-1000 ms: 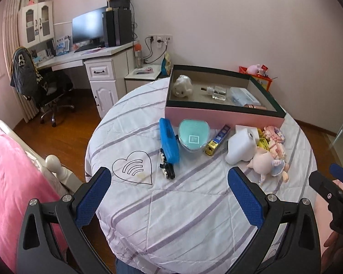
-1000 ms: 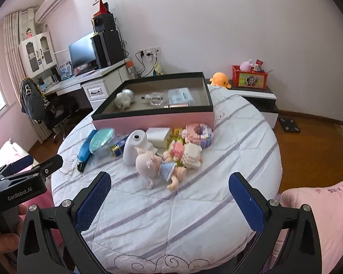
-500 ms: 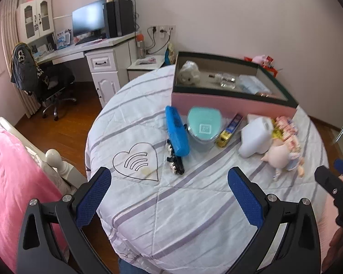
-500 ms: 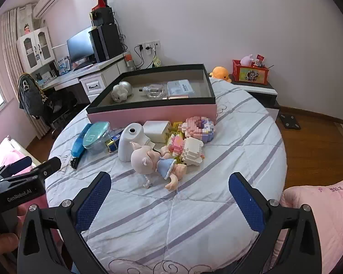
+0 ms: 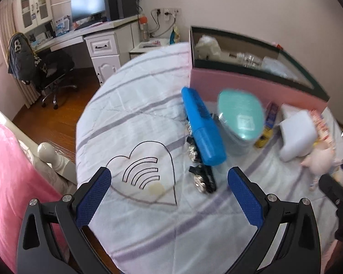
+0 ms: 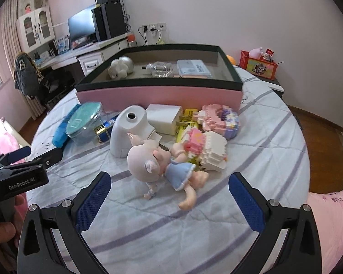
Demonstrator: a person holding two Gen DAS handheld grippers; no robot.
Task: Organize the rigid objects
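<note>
Left hand-held gripper (image 5: 169,193), jaws spread and empty, nearest blue case (image 5: 202,126), lying dead ahead, long axis pointing away; right hand-held gripper (image 6: 169,194) likewise agape.

Box (image 6: 159,97): pink sides, dark green rim. Bedspread (image 5: 135,118): white with lilac stripes and a black-outlined heart; case (image 5: 202,125) bright blue, container lid (image 5: 240,111) teal. Doll (image 6: 153,162): pale pink head, light blue dress; block models (image 6: 219,119) pink, white and lilac.
</note>
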